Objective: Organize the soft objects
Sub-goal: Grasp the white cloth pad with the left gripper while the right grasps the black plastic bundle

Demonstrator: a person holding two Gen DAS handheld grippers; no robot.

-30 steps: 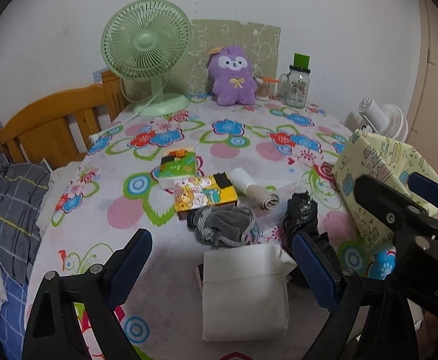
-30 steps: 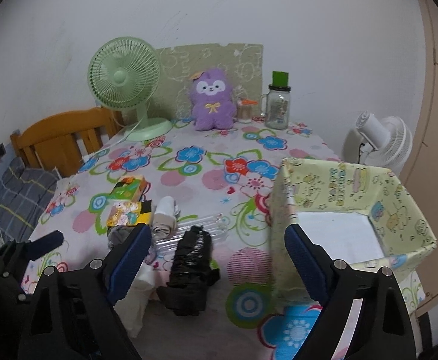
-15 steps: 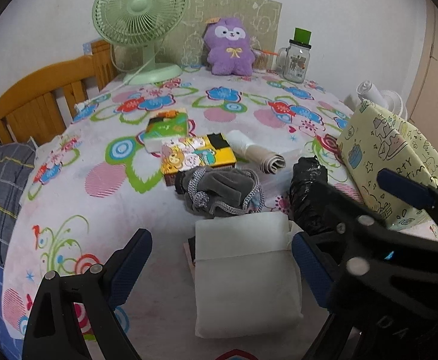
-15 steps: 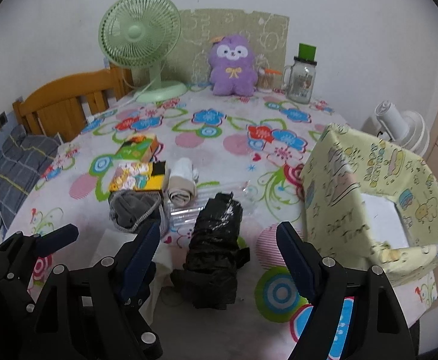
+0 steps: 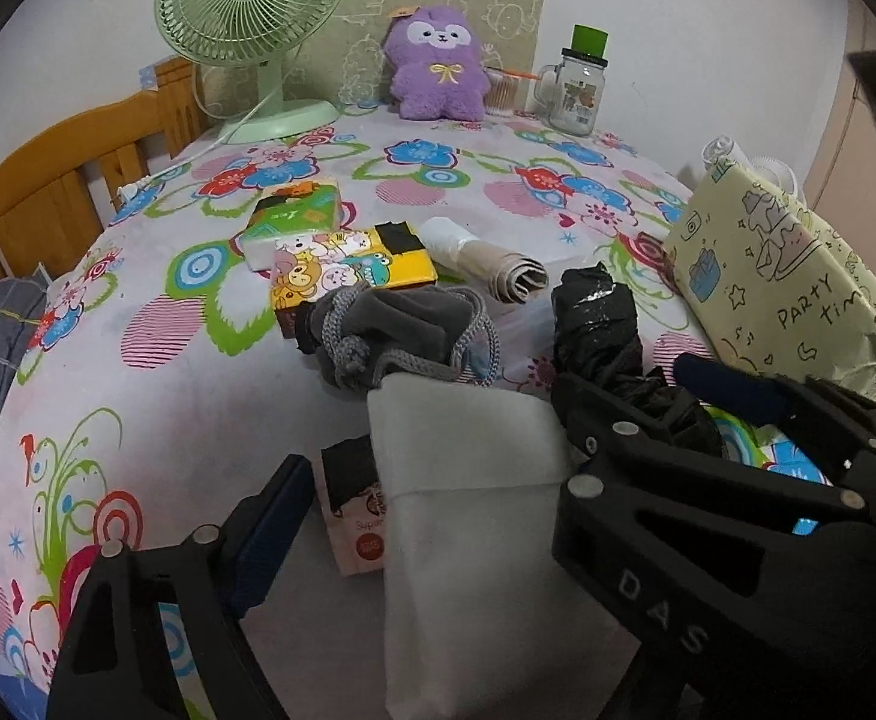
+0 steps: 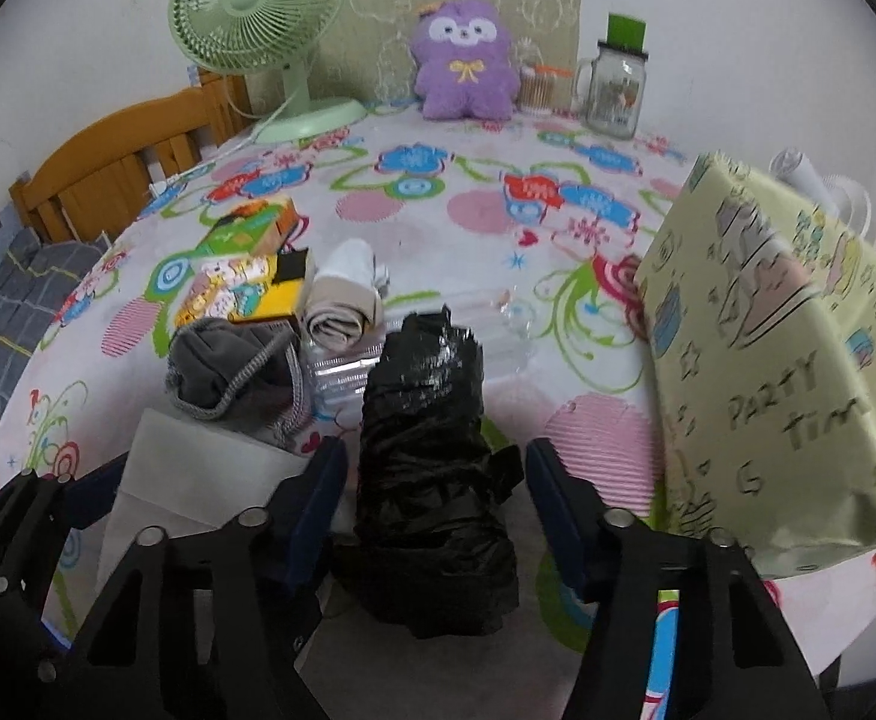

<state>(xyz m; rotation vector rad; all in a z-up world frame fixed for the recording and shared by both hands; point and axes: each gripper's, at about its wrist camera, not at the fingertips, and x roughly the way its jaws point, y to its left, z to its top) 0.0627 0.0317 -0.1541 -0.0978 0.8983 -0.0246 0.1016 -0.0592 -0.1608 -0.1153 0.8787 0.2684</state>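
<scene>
Grasp step: right gripper (image 6: pixel 435 507) jaws closing around, not yet pinching, the crumpled black plastic bag (image 6: pixel 432 480) at lower centre on the table (image 6: pixel 486 228); left gripper (image 5: pixel 432 516) wide, closing slightly, straddles the white pouch (image 5: pixel 468 516); next, pinch and lift toward the yellow-green box (image 6: pixel 780 372).

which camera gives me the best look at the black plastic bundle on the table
The right wrist view: the black plastic bundle lies whole and central between the closing right gripper, pads not yet touching. In the left wrist view, that gripper's frame hides the bundle's near end.
</scene>
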